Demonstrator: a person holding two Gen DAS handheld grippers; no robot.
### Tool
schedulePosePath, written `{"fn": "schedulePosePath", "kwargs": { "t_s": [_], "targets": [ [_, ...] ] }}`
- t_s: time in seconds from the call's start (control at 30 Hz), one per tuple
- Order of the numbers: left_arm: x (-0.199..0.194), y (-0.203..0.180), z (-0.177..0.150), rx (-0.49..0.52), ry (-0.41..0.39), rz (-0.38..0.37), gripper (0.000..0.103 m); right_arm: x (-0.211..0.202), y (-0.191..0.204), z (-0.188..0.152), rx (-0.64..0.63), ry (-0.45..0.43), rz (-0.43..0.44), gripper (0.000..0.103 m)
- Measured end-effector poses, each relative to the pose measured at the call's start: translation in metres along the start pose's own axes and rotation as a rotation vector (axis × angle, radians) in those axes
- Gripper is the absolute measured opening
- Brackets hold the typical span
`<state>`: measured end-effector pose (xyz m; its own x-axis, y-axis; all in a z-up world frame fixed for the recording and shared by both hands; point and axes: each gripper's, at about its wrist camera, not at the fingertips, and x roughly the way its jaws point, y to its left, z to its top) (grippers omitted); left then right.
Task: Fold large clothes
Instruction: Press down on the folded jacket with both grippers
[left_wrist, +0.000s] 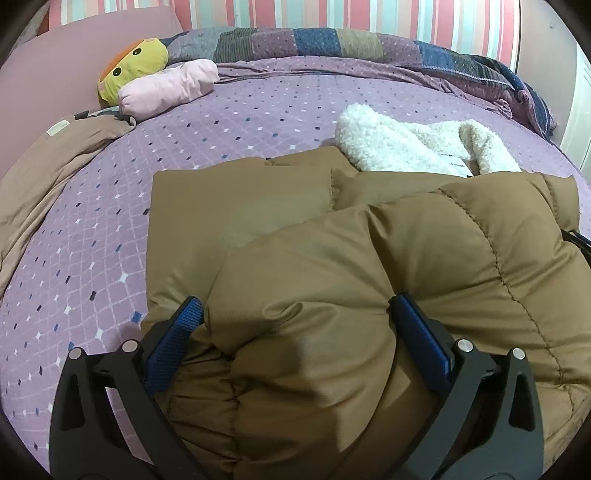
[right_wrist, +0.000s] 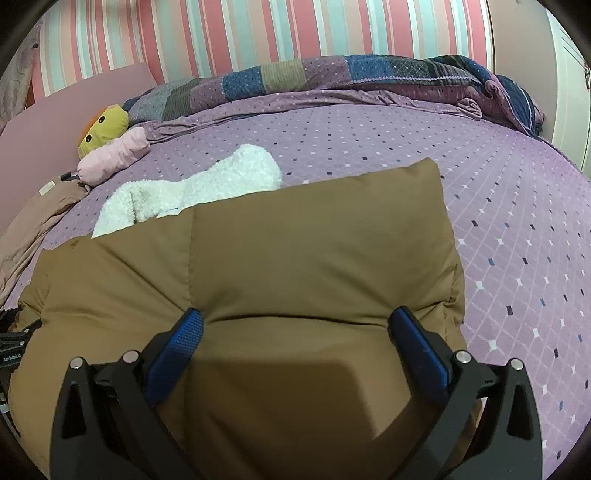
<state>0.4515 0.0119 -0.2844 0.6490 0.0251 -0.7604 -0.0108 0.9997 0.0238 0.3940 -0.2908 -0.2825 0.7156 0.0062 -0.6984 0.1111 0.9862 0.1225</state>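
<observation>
Item: brown quilted puffer jacket (left_wrist: 369, 266) with white fleecy lining (left_wrist: 399, 144), lying folded on the bed's purple diamond-print sheet (left_wrist: 229, 122); the left claw (left_wrist: 295, 317) and right claw (right_wrist: 295, 325) each stand wide, blue pads pressed against a bulging fold of the padding between them. Surroundings: yellow-and-orange stuffed toy (left_wrist: 129, 70) and pale pink soft pillow (left_wrist: 170, 86) near the pink headboard (left_wrist: 48, 62), a loose tan garment (left_wrist: 44, 177) at the left edge, a bunched patchwork duvet (right_wrist: 332, 77) along the striped wall (right_wrist: 258, 33).
</observation>
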Motion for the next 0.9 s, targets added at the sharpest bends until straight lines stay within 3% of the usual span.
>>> {"fn": "schedulePosePath", "kwargs": {
  "t_s": [0.7, 0.9],
  "targets": [
    [-0.0019, 0.0068, -0.0081, -0.034, -0.053, -0.036, 0.1, 0.0001, -0.0012, -0.0007, 0.014, -0.012, 0.016, 0.102],
    [-0.0078, -0.0016, -0.0054, -0.005, -0.025, 0.024, 0.1, -0.0024, -0.0018, 0.003, 0.009, 0.0, 0.012, 0.102]
  ]
}}
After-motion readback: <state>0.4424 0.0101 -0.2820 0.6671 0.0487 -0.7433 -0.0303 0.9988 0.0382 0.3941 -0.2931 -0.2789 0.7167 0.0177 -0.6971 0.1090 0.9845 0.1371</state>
